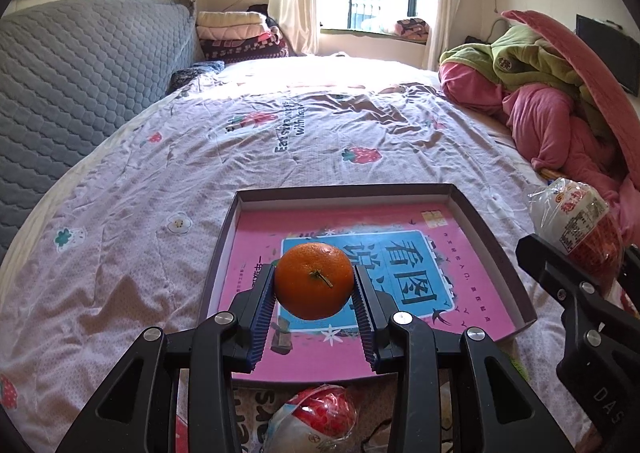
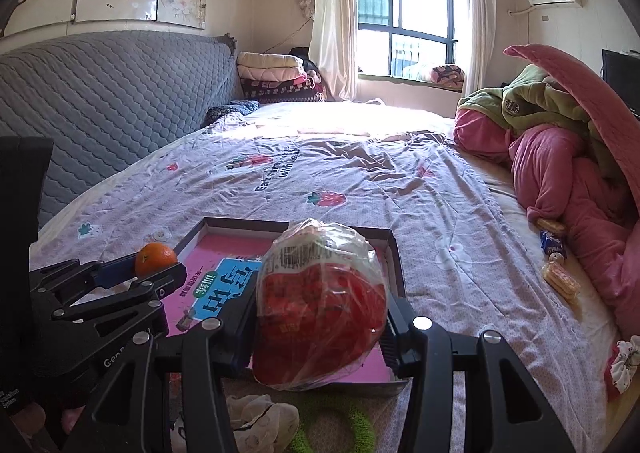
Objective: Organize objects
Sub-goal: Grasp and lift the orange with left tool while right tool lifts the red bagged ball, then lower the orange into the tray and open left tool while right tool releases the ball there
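Note:
My left gripper (image 1: 314, 281) is shut on an orange (image 1: 314, 280) and holds it above a shallow box (image 1: 492, 229) with a pink book cover inside, lying on the bed. The orange also shows in the right wrist view (image 2: 155, 257). My right gripper (image 2: 320, 317) is shut on a red snack in clear plastic wrap (image 2: 320, 305), held above the box (image 2: 394, 249) near its front right. That snack shows at the right edge of the left wrist view (image 1: 576, 221). Another red wrapped snack (image 1: 320, 419) lies on the bed below the left gripper.
The bed has a pale strawberry-print sheet (image 1: 280, 141). A grey quilted headboard (image 1: 80, 73) runs along the left. Pink and green bedding (image 2: 560, 153) is piled at the right, with small snack packets (image 2: 554, 253) beside it. A green ring (image 2: 332, 425) and white cloth (image 2: 260, 417) lie at the front.

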`<state>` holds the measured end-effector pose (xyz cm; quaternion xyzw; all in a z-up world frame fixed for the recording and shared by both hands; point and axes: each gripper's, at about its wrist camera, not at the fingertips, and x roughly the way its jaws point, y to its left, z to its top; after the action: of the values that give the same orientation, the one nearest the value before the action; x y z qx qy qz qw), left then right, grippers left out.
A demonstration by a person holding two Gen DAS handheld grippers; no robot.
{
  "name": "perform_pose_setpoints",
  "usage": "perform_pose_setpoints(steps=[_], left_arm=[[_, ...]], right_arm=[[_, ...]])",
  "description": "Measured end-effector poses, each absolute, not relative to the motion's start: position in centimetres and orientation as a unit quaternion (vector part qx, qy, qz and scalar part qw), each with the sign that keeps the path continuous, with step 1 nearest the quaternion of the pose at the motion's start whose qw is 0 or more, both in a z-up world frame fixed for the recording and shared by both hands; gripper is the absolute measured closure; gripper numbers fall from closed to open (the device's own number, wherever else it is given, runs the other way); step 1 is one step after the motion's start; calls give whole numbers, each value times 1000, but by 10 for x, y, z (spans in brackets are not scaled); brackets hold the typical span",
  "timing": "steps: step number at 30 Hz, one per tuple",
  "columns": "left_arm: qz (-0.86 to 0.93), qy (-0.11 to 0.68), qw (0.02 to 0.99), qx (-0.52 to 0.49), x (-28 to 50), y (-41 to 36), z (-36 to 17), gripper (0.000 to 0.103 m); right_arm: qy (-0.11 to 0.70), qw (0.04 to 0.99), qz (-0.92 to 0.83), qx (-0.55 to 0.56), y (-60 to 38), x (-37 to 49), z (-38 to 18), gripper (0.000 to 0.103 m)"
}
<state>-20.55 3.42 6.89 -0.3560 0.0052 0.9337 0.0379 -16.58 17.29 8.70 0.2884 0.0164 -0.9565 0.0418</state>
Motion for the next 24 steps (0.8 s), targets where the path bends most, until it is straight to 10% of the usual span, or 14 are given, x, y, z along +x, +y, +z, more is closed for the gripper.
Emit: perform_pose_setpoints(steps=[24], left_arm=[[905,-21,3,-425,-253,-1,13,64]], right_arm=[[6,32,-918,396,190,-226,19,53]])
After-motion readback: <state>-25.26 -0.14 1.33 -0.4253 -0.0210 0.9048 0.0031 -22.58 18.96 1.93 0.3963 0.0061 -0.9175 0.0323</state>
